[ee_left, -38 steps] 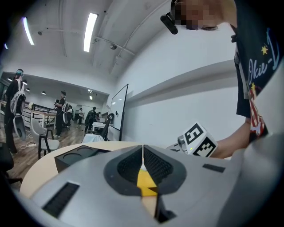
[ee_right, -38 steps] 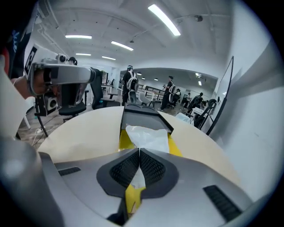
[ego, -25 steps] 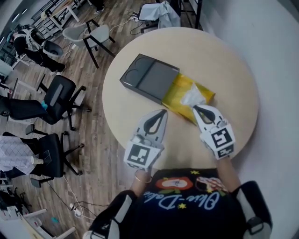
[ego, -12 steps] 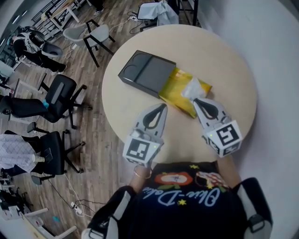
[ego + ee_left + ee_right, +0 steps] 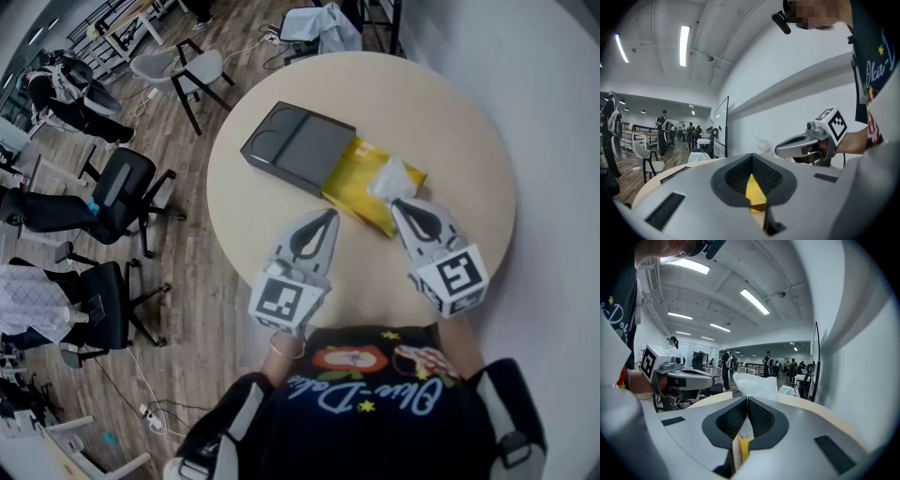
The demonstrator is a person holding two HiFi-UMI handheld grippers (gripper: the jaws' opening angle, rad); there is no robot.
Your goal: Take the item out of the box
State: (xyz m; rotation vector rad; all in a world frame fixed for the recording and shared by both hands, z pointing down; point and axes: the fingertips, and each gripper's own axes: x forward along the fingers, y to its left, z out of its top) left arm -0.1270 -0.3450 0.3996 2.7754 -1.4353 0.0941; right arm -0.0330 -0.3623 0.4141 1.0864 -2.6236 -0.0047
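1. The round bench (image 5: pixel 469 122) carries a dark grey box (image 5: pixel 300 150) on its left half, with one end near the left edge.
2. A yellow tissue pack (image 5: pixel 361 183) projects from the box's open end towards the middle of the bench. Part of the pack is still inside the box.
3. A white tissue (image 5: pixel 392 178) stands up from the exposed end of the pack, the end farthest from the box.
4. The left gripper (image 5: pixel 323 217) hovers over the near part of the bench, with its tip just beside the near long side of the pack. Its jaws are closed together and hold nothing. In the left gripper view, yellow shows only beyond the notch.
5. The right gripper (image 5: pixel 405 204) points at the exposed end of the pack, with its tip touching the tissue. Its jaws are pressed to a thin slit. In the right gripper view, white tissue shows in that slit and rises directly from the tips, so the jaws grip the tissue.
6. The two grippers are side by side above the near edge of the bench and do not touch.
7. Office chairs (image 5: pixel 117 192) stand on the wood floor off the bench's left edge.
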